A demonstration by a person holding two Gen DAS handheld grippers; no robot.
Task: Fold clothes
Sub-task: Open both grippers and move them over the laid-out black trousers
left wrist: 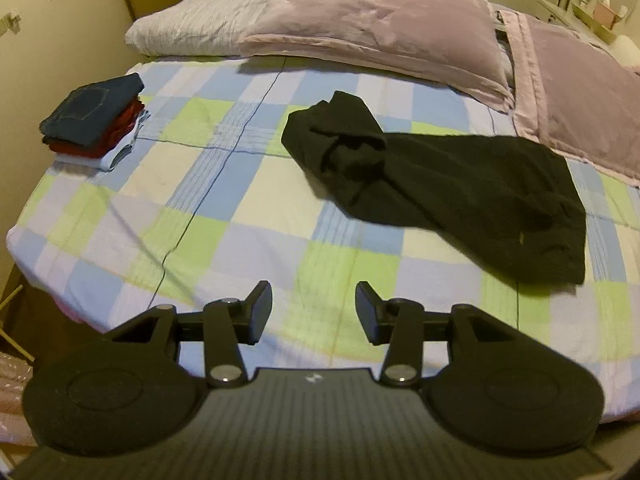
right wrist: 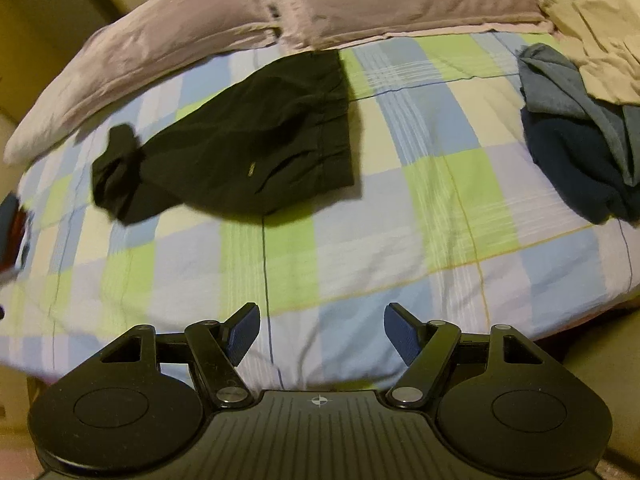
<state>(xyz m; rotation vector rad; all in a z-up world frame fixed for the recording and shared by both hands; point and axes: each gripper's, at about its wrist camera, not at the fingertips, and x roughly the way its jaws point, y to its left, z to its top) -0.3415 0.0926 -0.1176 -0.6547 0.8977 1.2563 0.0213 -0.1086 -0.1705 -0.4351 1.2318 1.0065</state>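
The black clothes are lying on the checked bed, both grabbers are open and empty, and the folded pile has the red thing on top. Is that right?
Not quite. On the folded pile the top piece is dark blue; the red one lies under it, as the left wrist view shows. The rest holds: the black clothes lie on the checked bed, and the left gripper and right gripper are open and empty.

Mauve pillows (left wrist: 372,28) lie along a checked bedsheet (left wrist: 248,216).

Dim yellowish indoor light, soft shadows, motion blur, fisheye-bent edges
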